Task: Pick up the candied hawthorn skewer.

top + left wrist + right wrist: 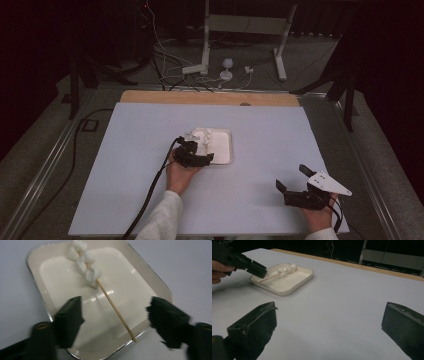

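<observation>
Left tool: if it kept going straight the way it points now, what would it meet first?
Probably the wooden stick of the marshmallow skewer, which lies between the open jaws of the left tool, then the tray under it; depth is hard to judge.

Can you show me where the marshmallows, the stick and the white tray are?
marshmallows (85, 265): left gripper view, on the middle of the white cluster.
stick (116, 310): left gripper view, on its bare wooden shaft.
white tray (163, 288): left gripper view, on its right rim.

Table: we saw a pale sheet (260, 135) covering it; a wooden edge (210, 98) showed at the far side
Floor: white frame legs (282, 50); loose cables (165, 60); a small white round device (227, 65)
</observation>
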Available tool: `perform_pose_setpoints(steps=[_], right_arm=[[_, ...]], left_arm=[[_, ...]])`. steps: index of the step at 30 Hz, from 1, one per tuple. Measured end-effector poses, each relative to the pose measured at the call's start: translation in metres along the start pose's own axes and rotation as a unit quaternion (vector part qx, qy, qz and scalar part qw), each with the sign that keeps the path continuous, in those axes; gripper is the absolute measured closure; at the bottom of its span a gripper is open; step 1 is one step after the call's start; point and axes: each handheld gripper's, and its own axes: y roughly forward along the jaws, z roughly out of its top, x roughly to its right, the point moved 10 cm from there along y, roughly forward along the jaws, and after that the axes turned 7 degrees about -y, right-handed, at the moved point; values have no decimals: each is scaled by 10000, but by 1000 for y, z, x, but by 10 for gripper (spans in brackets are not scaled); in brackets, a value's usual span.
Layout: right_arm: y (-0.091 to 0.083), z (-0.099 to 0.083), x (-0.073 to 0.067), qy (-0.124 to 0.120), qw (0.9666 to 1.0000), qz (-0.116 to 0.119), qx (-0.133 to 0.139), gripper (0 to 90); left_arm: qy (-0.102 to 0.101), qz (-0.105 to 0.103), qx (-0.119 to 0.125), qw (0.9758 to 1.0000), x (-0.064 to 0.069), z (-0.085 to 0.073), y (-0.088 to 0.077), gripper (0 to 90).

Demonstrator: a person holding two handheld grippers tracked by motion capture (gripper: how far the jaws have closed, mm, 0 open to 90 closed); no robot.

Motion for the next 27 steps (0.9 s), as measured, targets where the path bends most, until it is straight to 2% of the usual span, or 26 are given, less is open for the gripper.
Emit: perform_pose_setpoints(steps=[2, 5, 8, 13, 19, 23, 27], right_arm=[[0, 0, 0, 0, 10000, 2, -2, 0], [0, 0, 0, -1, 10000, -6, -3, 0], [0, -1, 1, 13, 10000, -12, -19, 0], [0, -1, 0, 4, 10000, -15, -21, 0], [0, -1, 1, 12, 10000, -27, -33, 0], [1, -1, 1, 10, 10000, -28, -38, 0], [0, -1, 1, 10, 10000, -29, -35, 0]], left_arm=[[-80, 20, -166, 9998, -1, -4, 3, 425], [-137, -12, -237, 9996, 1, -8, 5, 559], [-178, -30, -316, 9993, 4, -9, 7, 601], [-368, -68, -486, 9981, 8, -11, 9, 700], [-576, -104, -625, 9963, 7, -12, 8, 806], [-625, -146, -679, 9956, 6, -13, 8, 874], [-627, -141, -679, 9956, 6, -13, 8, 897]])
